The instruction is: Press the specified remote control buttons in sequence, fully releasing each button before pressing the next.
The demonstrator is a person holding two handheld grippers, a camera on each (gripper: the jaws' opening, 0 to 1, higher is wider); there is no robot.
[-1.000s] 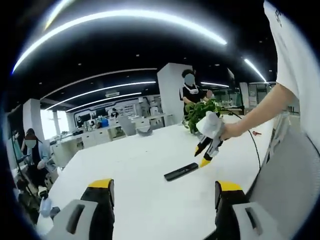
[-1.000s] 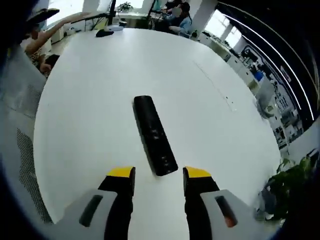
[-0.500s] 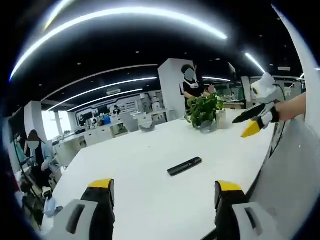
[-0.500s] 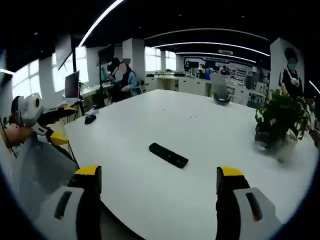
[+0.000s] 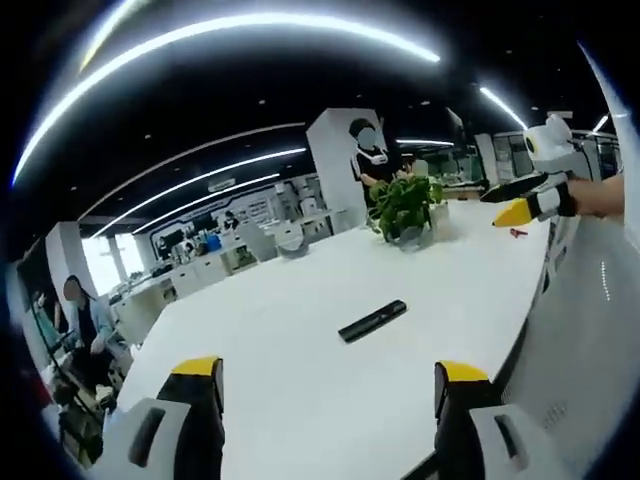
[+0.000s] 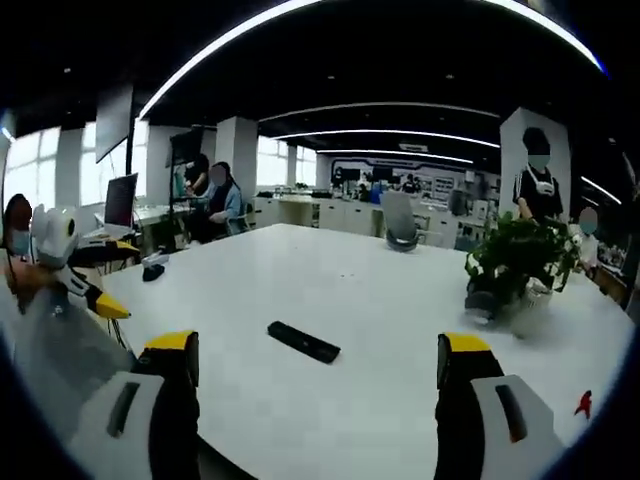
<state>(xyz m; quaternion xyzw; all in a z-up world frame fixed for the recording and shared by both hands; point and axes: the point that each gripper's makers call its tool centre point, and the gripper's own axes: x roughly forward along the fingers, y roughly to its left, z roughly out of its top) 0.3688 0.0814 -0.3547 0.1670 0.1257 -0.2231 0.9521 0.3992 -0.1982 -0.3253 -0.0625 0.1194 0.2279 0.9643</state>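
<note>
A black remote control (image 5: 372,320) lies flat on the white table (image 5: 280,340), and in the right gripper view the remote (image 6: 303,341) sits mid-table. My left gripper (image 5: 328,378) is open, well back from the remote, with nothing between its yellow-tipped jaws. My right gripper (image 6: 315,350) is also open and empty, held back from the table's near edge. In the left gripper view the right gripper (image 5: 520,203) is raised at the far right above the table edge. In the right gripper view the left gripper (image 6: 95,298) shows at the far left.
A potted green plant (image 6: 515,262) stands on the table past the remote. A small red object (image 6: 583,404) lies near the right edge. A computer mouse (image 6: 152,272) sits at the table's far left. People stand and sit around the office behind.
My right gripper lifted off from just over the remote and pulled back high above the table edge, jaws spread wider. The remote stays put. The left gripper view shifted slightly.
</note>
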